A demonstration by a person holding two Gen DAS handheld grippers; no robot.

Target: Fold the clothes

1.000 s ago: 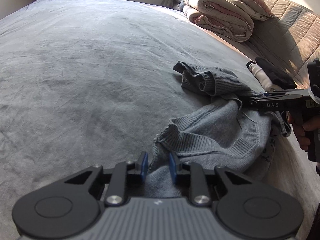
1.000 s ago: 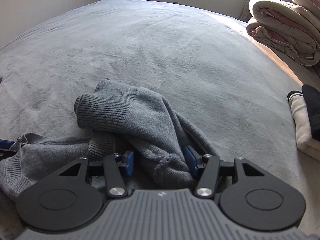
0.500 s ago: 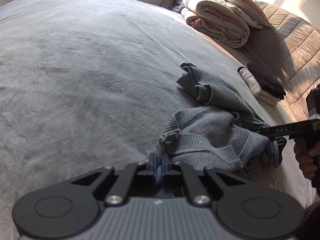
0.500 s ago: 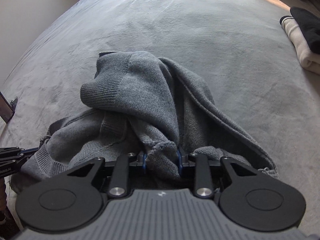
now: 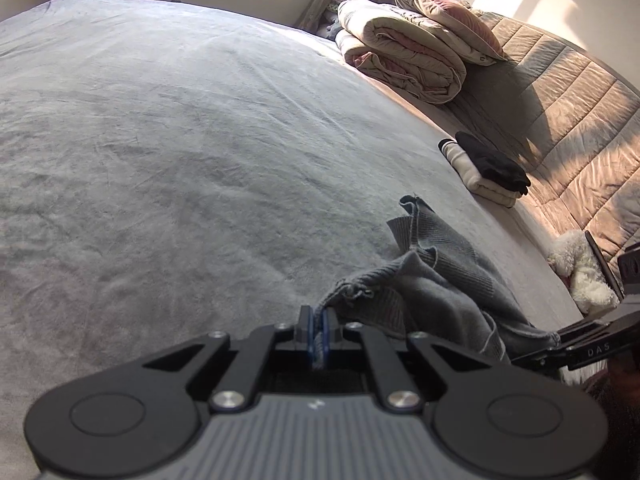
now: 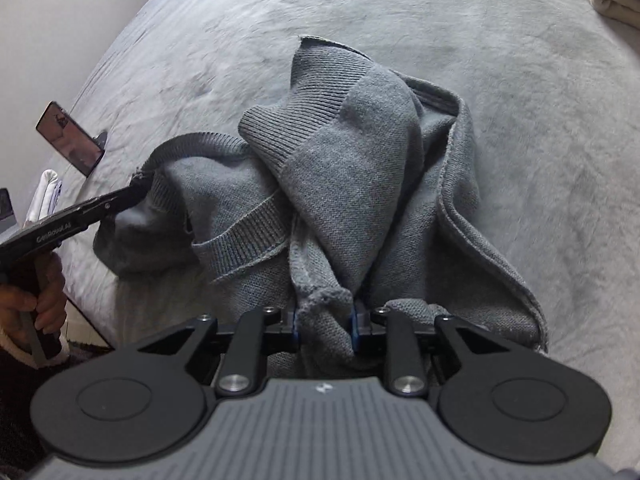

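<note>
1 grey knit sweater (image 6: 360, 184), crumpled, lying on grey bed cover (image 5: 160, 160); both my tools on it.

L gripper (image 5: 319, 326): pads pressed together w/ thin ribbed edge of sweater pinched between them; rest of garment trails off to its right. In R wrist view same tool (image 6: 134, 192) comes in from left and bites the ribbed hem; 1 hand (image 6: 36, 308) on its handle.

R gripper (image 6: 324, 322): jaws have just been closing, now clamped on a thick bunched fold of sweater, so pads sit apart w/ knit filling the gap. Bulk of sweater ahead of this tool, 1 cuffed sleeve flopped over the top. R tool also seen in L view at right edge (image 5: 560, 340), tip in the knit.

Ahead-right of L tool: 1 small folded stack (image 5: 484, 172) (1 cream, 1 black on top); further on, 1 rolled duvet (image 5: 404, 64) w/ 1 pillow (image 5: 444, 28) on it. 1 white fluffy item (image 5: 584, 276) at right, can't tell what.
</note>
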